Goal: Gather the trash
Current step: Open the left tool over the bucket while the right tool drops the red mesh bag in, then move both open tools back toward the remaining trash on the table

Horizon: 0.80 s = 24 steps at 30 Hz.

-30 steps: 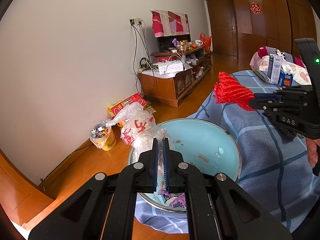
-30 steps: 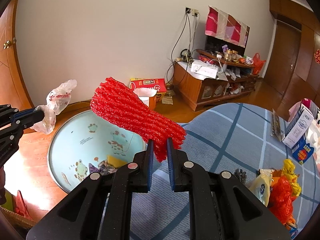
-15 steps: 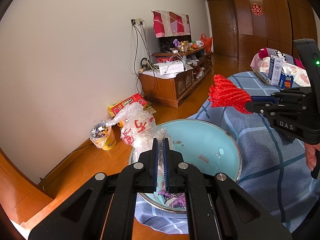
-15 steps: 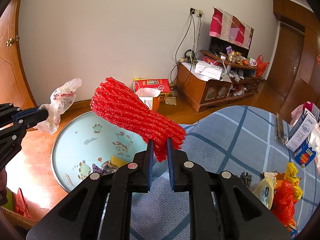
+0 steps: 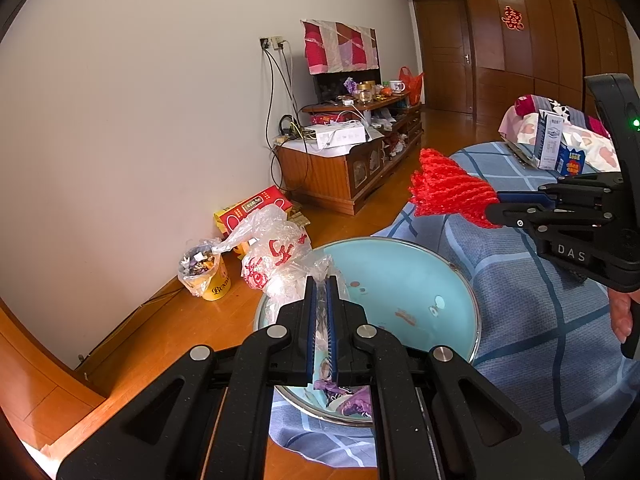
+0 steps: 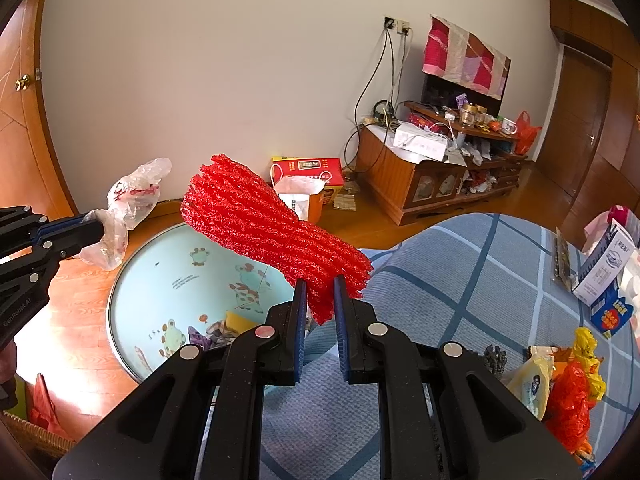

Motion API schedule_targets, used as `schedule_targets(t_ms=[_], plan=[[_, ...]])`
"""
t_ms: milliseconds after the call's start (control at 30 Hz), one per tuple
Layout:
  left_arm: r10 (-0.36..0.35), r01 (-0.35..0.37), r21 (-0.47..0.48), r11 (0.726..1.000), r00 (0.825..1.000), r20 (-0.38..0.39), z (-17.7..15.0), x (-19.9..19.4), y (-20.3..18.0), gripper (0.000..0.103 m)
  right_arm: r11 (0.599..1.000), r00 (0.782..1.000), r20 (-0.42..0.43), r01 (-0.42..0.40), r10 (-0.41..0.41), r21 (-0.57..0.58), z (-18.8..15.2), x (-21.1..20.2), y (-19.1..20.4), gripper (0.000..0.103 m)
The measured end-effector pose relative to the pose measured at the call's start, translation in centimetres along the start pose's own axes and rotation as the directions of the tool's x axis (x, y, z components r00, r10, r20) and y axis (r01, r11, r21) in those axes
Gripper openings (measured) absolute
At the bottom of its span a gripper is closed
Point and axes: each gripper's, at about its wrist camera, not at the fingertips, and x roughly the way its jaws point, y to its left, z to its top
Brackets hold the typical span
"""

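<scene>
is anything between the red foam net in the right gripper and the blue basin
Nothing visible. The red foam net, clamped in the right gripper, hangs in open air over the blue basin near its rim.

Right gripper (image 6: 320, 300) jaws clamp red foam netting (image 6: 268, 232) above basin (image 6: 132, 268).

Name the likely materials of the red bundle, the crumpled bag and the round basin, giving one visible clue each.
Red bundle: probably foam fruit netting, matte with an open mesh. Crumpled bag: thin plastic film, translucent, glossy and wrinkled. Round basin: likely enamelled metal, with a glossy printed inside and silvery rim.
</scene>
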Motion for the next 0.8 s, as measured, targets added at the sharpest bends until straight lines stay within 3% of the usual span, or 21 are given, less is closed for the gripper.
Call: schedule_targets(t_ms=[233,333,400,467,633,800], plan=[[-0.005,0.005,0.003,1.0,1.0,-0.002,-0.1,0.0,-0.3,0.006,1.0,1.0,0.002,-0.018,0.018,-0.007,0.0,0.0,0.2,0.014],[-0.013,0.013,0.007,1.0,1.0,-0.008,-0.2,0.0,-0.7,0.01,0.999,0.999,0.003,-0.037,0.037,-0.013,0.0,0.0,0.5,0.021],[-0.012,0.012,0.008,1.0,1.0,-0.009,-0.2,0.0,-1.0,0.02,0.999,0.999,0.006,-0.049,0.049,-0.016,-0.1,0.1,0.7,0.036],[-0.009,0.009,0.004,1.0,1.0,-0.007,-0.3,0.0,-1.0,0.042,0.998,0.999,0.007,-0.054,0.054,-0.011,-0.2,0.1,0.7,0.041],[-0.009,0.009,0.001,1.0,1.0,-0.011,-0.4,0.2,-1.1,0.05,0.998,0.998,0.012,-0.055,0.055,0.0,-0.2,0.1,0.5,0.049],[-0.012,0.012,0.001,1.0,1.0,-0.017,-0.5,0.4,-1.3,0.06,0.999,0.999,0.01,-0.052,0.052,0.005,-0.4,0.2,0.3,0.05]])
